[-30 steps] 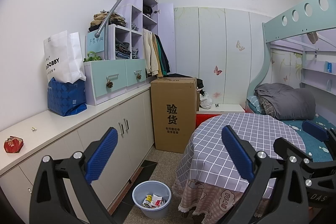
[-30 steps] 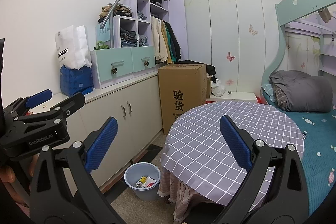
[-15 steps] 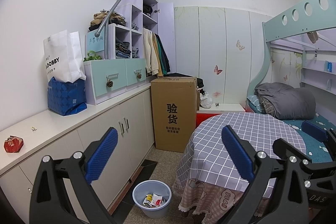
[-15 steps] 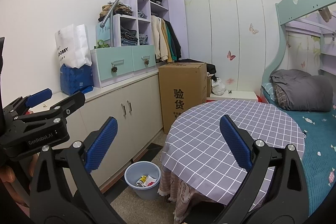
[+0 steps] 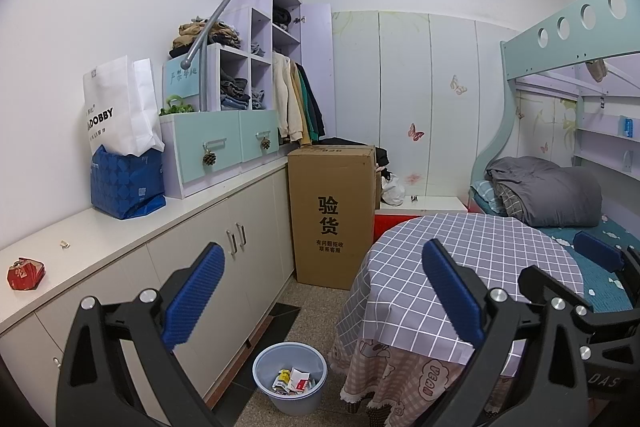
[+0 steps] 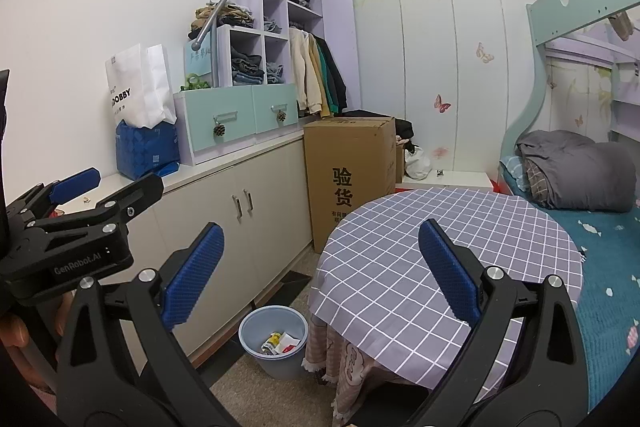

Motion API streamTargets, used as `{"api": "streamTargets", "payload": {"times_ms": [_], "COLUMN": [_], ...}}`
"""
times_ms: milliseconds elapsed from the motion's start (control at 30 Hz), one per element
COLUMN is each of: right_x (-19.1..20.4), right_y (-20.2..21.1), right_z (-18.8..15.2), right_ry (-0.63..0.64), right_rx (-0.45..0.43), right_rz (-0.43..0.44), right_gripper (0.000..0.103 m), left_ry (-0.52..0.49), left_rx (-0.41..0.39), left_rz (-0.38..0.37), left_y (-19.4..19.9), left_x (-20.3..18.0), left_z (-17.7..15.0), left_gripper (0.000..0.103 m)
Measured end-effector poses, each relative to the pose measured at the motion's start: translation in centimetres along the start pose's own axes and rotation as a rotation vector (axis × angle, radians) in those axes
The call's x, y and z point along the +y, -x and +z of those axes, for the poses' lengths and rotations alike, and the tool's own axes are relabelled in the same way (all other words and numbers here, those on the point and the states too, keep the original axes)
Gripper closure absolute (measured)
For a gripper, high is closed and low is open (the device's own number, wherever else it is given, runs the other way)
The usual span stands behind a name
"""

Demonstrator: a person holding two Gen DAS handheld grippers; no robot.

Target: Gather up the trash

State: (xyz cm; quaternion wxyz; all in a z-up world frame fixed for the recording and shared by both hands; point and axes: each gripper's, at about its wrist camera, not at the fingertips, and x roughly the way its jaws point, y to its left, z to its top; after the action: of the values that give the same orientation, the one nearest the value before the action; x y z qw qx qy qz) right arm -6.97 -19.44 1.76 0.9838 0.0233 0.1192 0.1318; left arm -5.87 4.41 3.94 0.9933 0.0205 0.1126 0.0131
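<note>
A blue waste bin (image 5: pixel 290 377) with several wrappers inside stands on the floor between the cabinets and the round table; it also shows in the right wrist view (image 6: pixel 274 341). A crumpled red packet (image 5: pixel 25 273) lies on the white counter at far left, with a small scrap (image 5: pixel 65 244) beyond it. My left gripper (image 5: pixel 320 291) is open and empty, held high above the bin. My right gripper (image 6: pixel 318 277) is open and empty too. The left gripper also shows at the left of the right wrist view (image 6: pixel 76 223).
A round table with a checked cloth (image 5: pixel 472 267) fills the right. White cabinets (image 5: pixel 224 251) run along the left wall, carrying a blue bag (image 5: pixel 126 183) and drawers. A tall cardboard box (image 5: pixel 332 219) stands behind. A bunk bed (image 5: pixel 552 187) is at the right.
</note>
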Motion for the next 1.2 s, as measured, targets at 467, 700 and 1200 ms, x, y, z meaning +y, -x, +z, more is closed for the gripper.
{"api": "streamTargets", "payload": {"times_ms": [467,700,1200], "right_x": [-0.08,0.05,-0.70], "right_y": [0.05,-0.01,-0.45], "right_z": [0.00,0.00,0.00], "right_ry": [0.001,0.000,-0.007], "right_rx": [0.005,0.007,0.031], "right_rz": [0.006,0.006,0.015], "right_gripper": [0.007,0.007,0.007], "left_ry": [0.001,0.001,0.001], "left_rx": [-0.001,0.000,0.012], "left_rz": [0.000,-0.001,0.003], "left_y": [0.08,-0.04,-0.29], "left_x": [0.18,0.19,0.92], "left_z": [-0.04,0.03,-0.75], "left_gripper": [0.006,0.006,0.006]}}
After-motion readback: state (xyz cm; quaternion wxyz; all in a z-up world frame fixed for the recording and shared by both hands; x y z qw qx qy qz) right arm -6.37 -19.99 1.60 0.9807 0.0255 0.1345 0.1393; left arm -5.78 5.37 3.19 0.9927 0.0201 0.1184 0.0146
